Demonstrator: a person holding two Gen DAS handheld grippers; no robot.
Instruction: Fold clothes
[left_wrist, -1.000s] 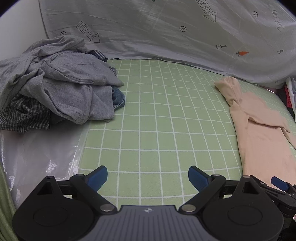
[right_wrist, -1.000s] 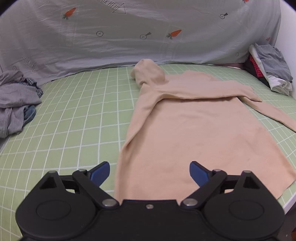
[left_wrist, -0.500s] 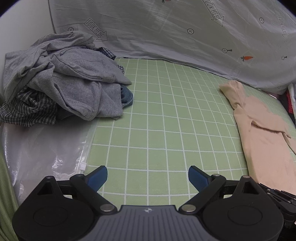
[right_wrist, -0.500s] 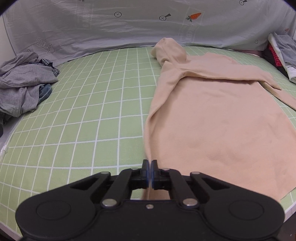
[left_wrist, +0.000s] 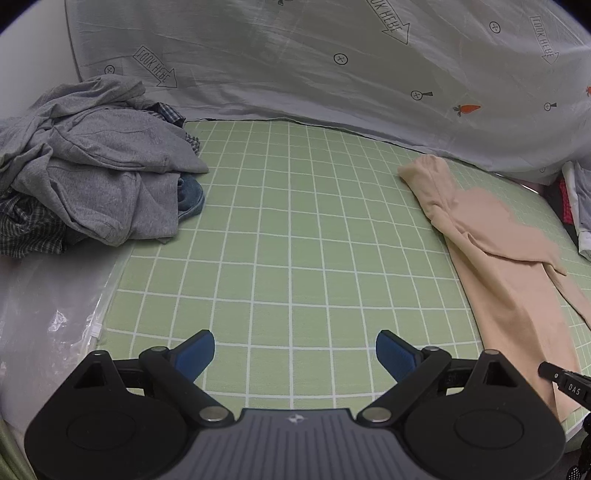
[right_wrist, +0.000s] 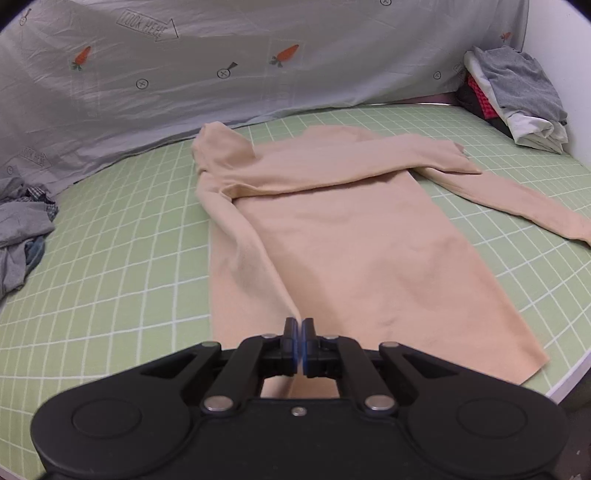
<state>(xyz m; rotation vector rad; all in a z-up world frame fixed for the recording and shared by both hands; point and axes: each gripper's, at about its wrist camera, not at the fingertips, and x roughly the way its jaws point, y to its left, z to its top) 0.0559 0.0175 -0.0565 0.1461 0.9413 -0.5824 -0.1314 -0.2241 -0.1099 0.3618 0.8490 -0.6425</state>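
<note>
Right now the right gripper (right_wrist: 298, 334) is pinched tight on the near left hem edge of the beige long-sleeved top (right_wrist: 351, 240), lifting that side into a ridge that runs toward eleven o'clock. The garment lies lengthwise on the green checked mat (right_wrist: 110, 258), collar at twelve; one sleeve is already crossed over the chest, while the other sleeve (right_wrist: 517, 206) trails out flat toward three o'clock. By my reckoning the fold is partway: one sleeve is in, a side fold seems to be in hand, and the loose sleeve and the lengthwise folds remain. The left gripper (left_wrist: 294, 350) hovers with its jaws spread wide and nothing between them, over bare mat well to the nine o'clock side of the top. A crumpled heap of grey clothes (left_wrist: 96, 166) sits at ten o'clock, and a smaller stack of clothes (right_wrist: 517, 92) at two.
</note>
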